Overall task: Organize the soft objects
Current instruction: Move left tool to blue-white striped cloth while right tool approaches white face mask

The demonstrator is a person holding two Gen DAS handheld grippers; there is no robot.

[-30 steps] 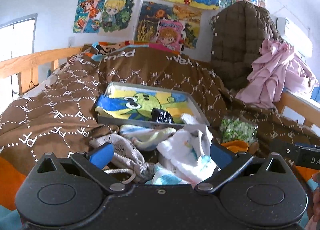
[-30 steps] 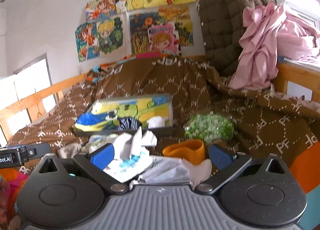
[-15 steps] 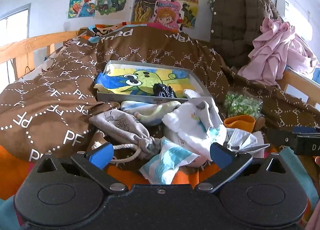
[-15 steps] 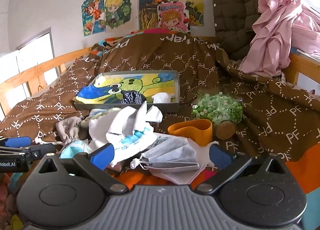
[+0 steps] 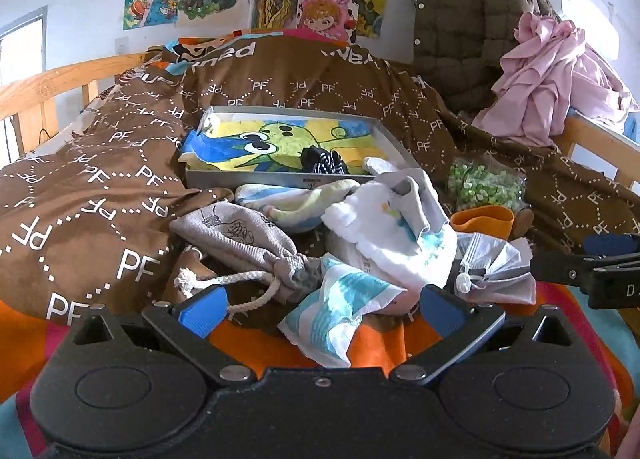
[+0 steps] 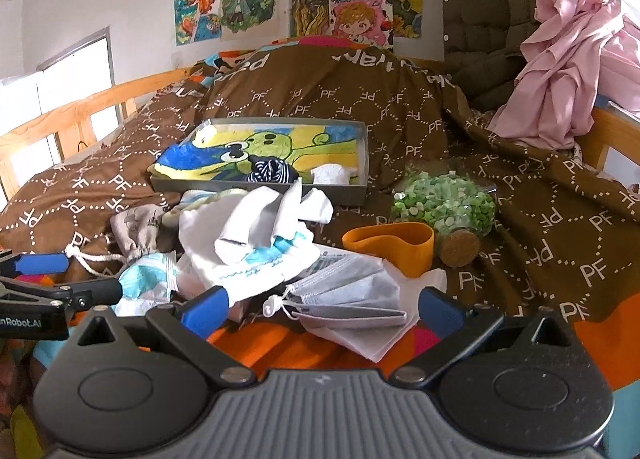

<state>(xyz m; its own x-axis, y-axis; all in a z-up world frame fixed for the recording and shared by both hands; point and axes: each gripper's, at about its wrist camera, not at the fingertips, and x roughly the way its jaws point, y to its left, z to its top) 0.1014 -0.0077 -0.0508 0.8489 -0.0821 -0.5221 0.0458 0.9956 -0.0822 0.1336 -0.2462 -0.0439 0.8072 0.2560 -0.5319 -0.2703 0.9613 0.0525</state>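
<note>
A pile of soft things lies on the bed in front of a grey tray (image 5: 256, 179) (image 6: 344, 195) lined with a cartoon towel. The tray holds a dark striped sock (image 5: 324, 161) (image 6: 270, 171) and a white sock (image 6: 330, 173). The pile has a grey drawstring pouch (image 5: 236, 235) (image 6: 136, 227), white cloths (image 5: 392, 227) (image 6: 248, 243), a teal-striped packet (image 5: 340, 303) and grey face masks (image 6: 352, 295) (image 5: 496, 271). My left gripper (image 5: 320, 309) is open just before the packet. My right gripper (image 6: 322, 309) is open just before the masks.
An orange band (image 6: 390, 245) and a corked jar of green beads (image 6: 444, 209) lie right of the pile. A brown quilt (image 5: 100, 187) covers the bed. A brown jacket (image 5: 468, 19) and pink cloth (image 6: 568, 59) hang at the right rail. A wooden rail (image 6: 80, 111) runs along the left.
Both grippers have drawn back and tilted down, so more of the pile and the orange sheet shows. Nothing was taken hold of.
</note>
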